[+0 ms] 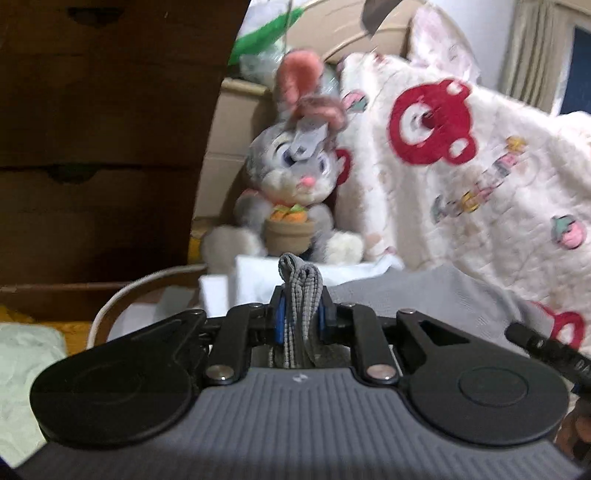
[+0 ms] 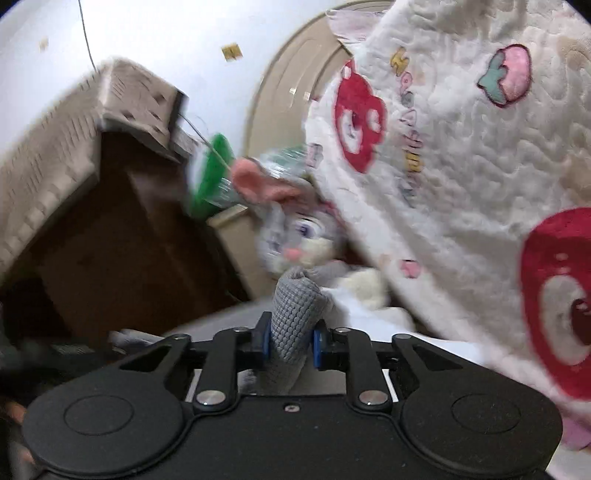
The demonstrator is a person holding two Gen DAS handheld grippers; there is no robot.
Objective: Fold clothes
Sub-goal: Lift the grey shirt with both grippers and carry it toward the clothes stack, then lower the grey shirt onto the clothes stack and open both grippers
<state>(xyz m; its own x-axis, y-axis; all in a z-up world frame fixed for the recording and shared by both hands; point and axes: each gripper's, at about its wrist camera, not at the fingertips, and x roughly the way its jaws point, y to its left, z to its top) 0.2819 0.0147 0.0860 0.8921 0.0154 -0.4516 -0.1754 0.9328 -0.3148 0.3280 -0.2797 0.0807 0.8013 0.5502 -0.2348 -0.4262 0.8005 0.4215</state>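
left gripper (image 1: 300, 314): black two-finger unit with blue pads, fingers clenched on a bunched fold of grey ribbed knit cloth (image 1: 300, 295); the fold sticks up past the fingertips and runs back toward the camera.
right gripper (image 2: 291, 341): same build, fingers clamped on a rounded wad of grey waffle-knit cloth (image 2: 293, 314); the wad bulges above the pads and fills the gap between them.
cloth position: more of the grey fabric spreads flat to the right of the left gripper, just in front of the quilt. Can't tell from these views whether both grippers hold the same garment.
background, centre: grey-and-white plush rabbit with pink ears (image 1: 295, 184), sitting upright, holding a small tan pot of orange carrots (image 1: 290, 230); just beyond both grippers.
background, right: cream quilted blanket with red bear heads and pink strawberries (image 1: 461, 166), draped, touching the rabbit's side.
background, left: dark brown wooden drawer unit (image 1: 103, 147) with cut-out handles; in the right wrist view a beige woven cover (image 2: 74, 140) lies over its top.
other: white cable (image 1: 122, 295) loops near the drawer base; green-and-clear plastic wrap (image 1: 266, 33) behind the rabbit.
image quality: both views motion-blurred.
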